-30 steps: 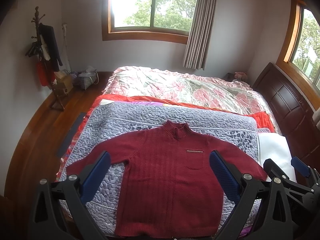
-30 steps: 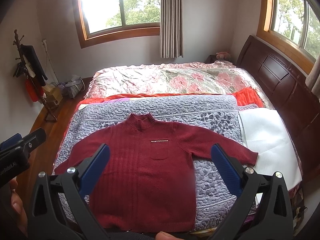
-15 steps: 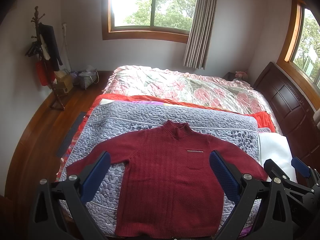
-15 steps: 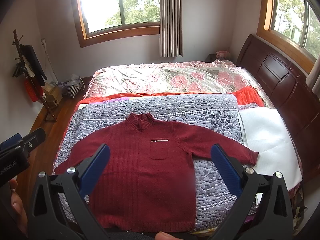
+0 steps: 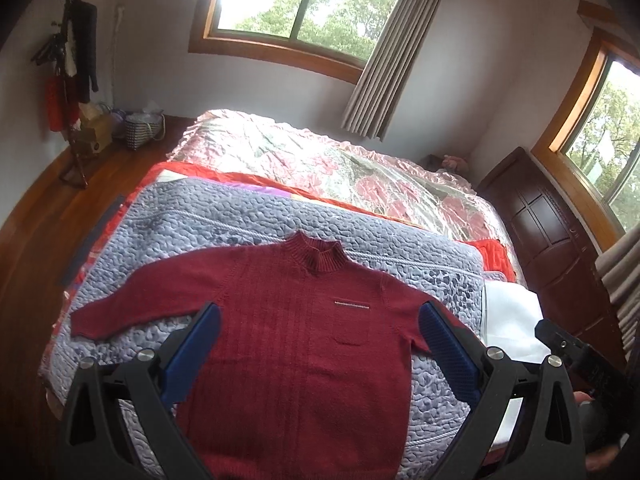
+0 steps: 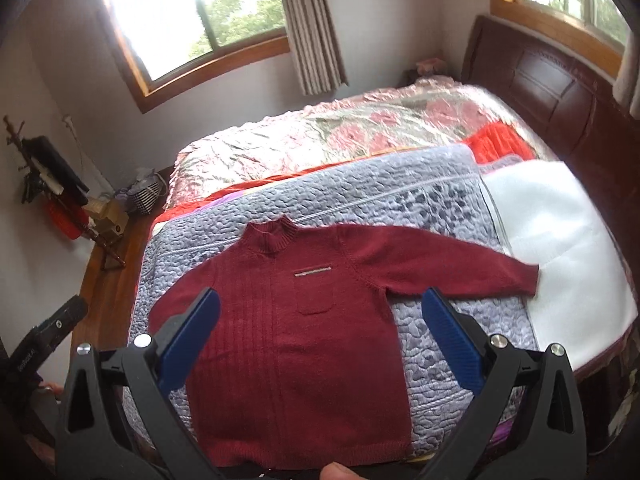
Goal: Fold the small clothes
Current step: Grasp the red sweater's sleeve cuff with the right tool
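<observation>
At the far left of the room a coat rack [image 5: 74, 76] stands on bare wooden floor [image 5: 38, 236], with a striped basket [image 5: 141, 130] against the wall beside it; the floor strip along the bed's left edge lies open. One red sweater [image 5: 296, 344] lies flat, front up, on a lavender quilt [image 5: 208, 232] that covers the near part of the bed. Its two sleeves are spread outward: the left cuff [image 5: 86, 322] stops short of the quilt's left edge, while the right cuff [image 6: 524, 280] reaches past the quilt's right edge onto a white pad [image 6: 560, 232]. The hem lies close to the bed's near edge. Quilt shows on both sides of the body and above the collar [image 5: 318, 256], which points away toward a floral bedspread [image 5: 320, 168].

The left gripper [image 5: 320, 344] hovers above the sweater's body, its two blue pads [image 5: 192, 352] spread wide and holding nothing. The right gripper [image 6: 320, 340] hovers likewise over the sweater's right half, its two pads [image 6: 452, 344] also wide apart and empty. One chest pocket [image 6: 314, 298] sits between them in the right view. At the right, a dark wooden headboard [image 6: 560, 92] bounds the bed. Two windows [image 5: 304, 0] are visible, one with a curtain [image 5: 392, 52] at its right side.
</observation>
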Available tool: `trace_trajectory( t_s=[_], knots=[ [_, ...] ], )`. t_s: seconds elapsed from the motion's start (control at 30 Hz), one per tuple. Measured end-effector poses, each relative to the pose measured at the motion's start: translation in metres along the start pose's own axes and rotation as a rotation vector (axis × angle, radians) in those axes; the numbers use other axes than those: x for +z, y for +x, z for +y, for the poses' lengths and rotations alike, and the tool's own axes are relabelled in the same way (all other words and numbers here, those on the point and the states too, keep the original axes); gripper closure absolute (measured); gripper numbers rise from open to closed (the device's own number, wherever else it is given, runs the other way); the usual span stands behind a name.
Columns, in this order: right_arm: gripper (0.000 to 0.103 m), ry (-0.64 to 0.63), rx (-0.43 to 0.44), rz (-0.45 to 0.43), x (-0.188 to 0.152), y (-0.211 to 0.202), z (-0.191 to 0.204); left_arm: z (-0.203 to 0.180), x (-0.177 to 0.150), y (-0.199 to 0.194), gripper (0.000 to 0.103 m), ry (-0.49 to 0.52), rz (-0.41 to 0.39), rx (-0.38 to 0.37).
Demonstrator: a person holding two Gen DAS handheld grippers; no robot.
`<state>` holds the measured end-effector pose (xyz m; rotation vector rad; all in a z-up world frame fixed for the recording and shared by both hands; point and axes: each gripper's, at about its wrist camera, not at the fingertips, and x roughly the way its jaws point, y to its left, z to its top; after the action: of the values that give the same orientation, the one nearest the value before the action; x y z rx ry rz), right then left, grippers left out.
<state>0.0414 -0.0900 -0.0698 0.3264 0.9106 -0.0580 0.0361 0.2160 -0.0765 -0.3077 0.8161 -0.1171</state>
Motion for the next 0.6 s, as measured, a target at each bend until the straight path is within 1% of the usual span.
trace_trajectory(
  t_s=[0.07,0.1,0.13,0.17,0.2,0.23,0.27,0.33,0.4,0.43,0.47,0.5,0.6],
  knots=[
    [0.004,0.095,-0.009,0.023,0.002,0.022,-0.050,-0.006,-0.007,0.035,0.004,0.038,0.089,-0.002],
    [0.004,0.138,-0.026,0.026,0.003,0.029,-0.079,-0.010,-0.011,0.050,0.004,0.059,0.121,0.003],
    [0.006,0.204,-0.025,0.039,0.002,0.038,-0.109,-0.016,-0.014,0.064,0.004,0.079,0.151,0.001],
    [0.021,0.294,0.006,0.050,-0.001,0.050,-0.140,-0.024,-0.016,0.079,0.004,0.094,0.198,-0.020],
    [0.042,0.390,0.034,0.067,-0.007,0.062,-0.174,-0.031,-0.019,0.094,0.004,0.104,0.252,-0.030],
    [0.047,0.479,0.069,0.077,-0.013,0.075,-0.205,-0.039,-0.022,0.108,0.004,0.111,0.292,-0.032],
    [0.051,0.566,0.091,0.088,-0.023,0.087,-0.235,-0.047,-0.025,0.119,0.004,0.122,0.315,-0.041],
    [0.052,0.711,0.111,0.088,-0.043,0.108,-0.287,-0.065,-0.031,0.139,0.004,0.155,0.346,-0.045],
    [0.069,0.829,0.154,0.055,-0.062,0.129,-0.336,-0.085,-0.035,0.159,0.004,0.175,0.385,-0.068],
    [0.073,0.887,0.162,0.052,-0.072,0.141,-0.359,-0.093,-0.037,0.170,0.004,0.179,0.404,-0.076],
    [0.081,0.953,0.186,0.053,-0.083,0.151,-0.376,-0.099,-0.039,0.179,0.004,0.177,0.423,-0.088],
    [0.082,1.016,0.212,0.041,-0.093,0.162,-0.396,-0.106,-0.040,0.191,0.004,0.174,0.445,-0.100],
    [0.082,1.152,0.206,-0.003,-0.116,0.193,-0.447,-0.127,-0.045,0.220,0.004,0.185,0.484,-0.108]
  ],
)
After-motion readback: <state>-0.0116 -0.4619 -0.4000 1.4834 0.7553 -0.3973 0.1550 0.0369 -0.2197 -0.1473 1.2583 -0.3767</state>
